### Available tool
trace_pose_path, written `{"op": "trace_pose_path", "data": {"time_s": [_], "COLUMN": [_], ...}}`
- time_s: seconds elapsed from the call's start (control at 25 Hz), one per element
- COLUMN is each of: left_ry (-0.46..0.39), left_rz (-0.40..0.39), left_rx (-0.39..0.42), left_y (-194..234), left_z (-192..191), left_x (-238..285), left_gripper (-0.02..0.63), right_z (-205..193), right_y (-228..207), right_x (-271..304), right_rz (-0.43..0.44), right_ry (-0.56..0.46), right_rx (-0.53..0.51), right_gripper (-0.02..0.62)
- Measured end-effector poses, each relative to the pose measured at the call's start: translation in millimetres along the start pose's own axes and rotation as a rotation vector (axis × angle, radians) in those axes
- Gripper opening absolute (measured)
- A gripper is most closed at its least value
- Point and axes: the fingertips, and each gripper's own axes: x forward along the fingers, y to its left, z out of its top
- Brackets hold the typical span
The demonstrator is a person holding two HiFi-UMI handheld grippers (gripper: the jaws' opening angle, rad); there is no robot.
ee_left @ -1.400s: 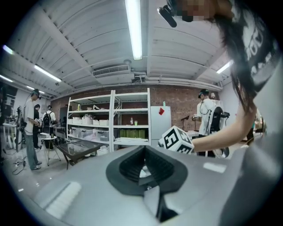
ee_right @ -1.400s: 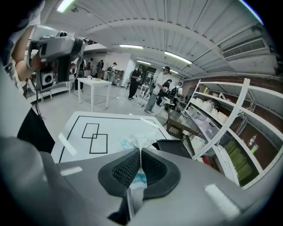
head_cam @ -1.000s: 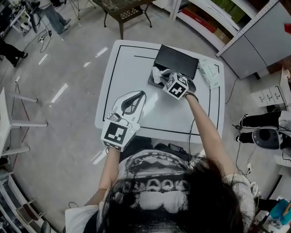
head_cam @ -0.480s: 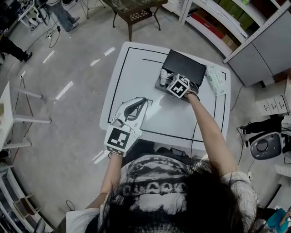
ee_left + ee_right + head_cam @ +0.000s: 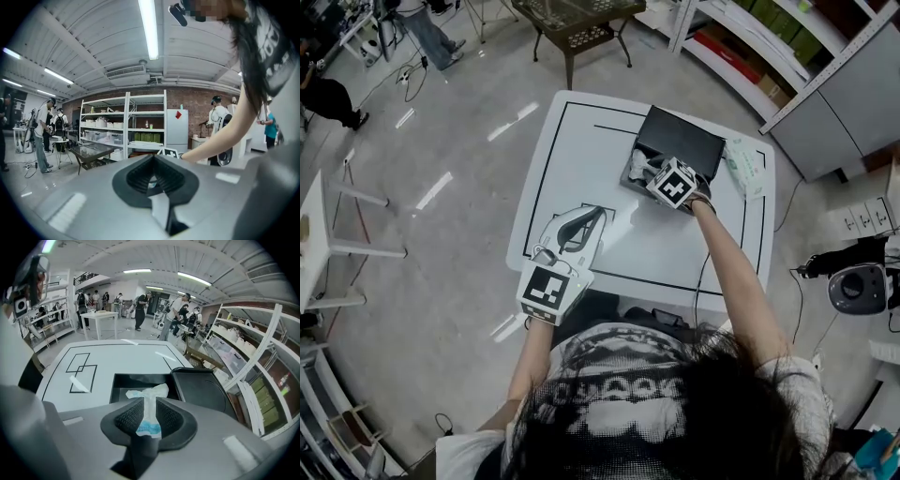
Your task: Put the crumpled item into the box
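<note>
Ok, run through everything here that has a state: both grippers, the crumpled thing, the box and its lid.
Right gripper: shut on the crumpled item, held over the box.
Crumpled item: pinched between the jaws, not yet in the box.
Box: open.
Lid: off the opening, lying beside the box.
Left gripper: shut, nothing between its jaws.

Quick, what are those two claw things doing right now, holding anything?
Left gripper: closed, nothing between its jaws.
Right gripper: closed on the crumpled item, right by the open box.
</note>
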Motion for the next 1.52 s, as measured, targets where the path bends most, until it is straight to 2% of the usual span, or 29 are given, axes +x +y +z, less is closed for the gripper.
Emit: {"op": "trace_pose_path", "data": {"time_s": [0.4,0.88,1.16,1.52], "left_ry": [-0.001,0.002,0.011,0.012], "left_rz": [-0.026,-0.057,-0.083,-0.086], "left_rx": [0.013,0.027,0.041,0.051], "left_y": [-15.2,-43.6,-71.7,-110.4], "left_z": [1.9,2.7,3.0,1.4], "left_x": [3.0,7.9,10.2,0.7], "left_gripper": [0.0,0.0,0.0,0.0], "right_z": [16.9,37.5,31.1,-3.3], "right_y": [9.0,52.4,78.3,115.4], "right_x": [-66.8,-171.0,-219.5,-264.9], "right_rz": [-0.047,-0.114,-0.137,-0.157], "right_ry": [-0.177,-0.421,-0.513,-0.54], "right_rx": [0.102,0.17,0.219,0.263], "right_gripper": [0.081,0.072,0.069,0.063]}}
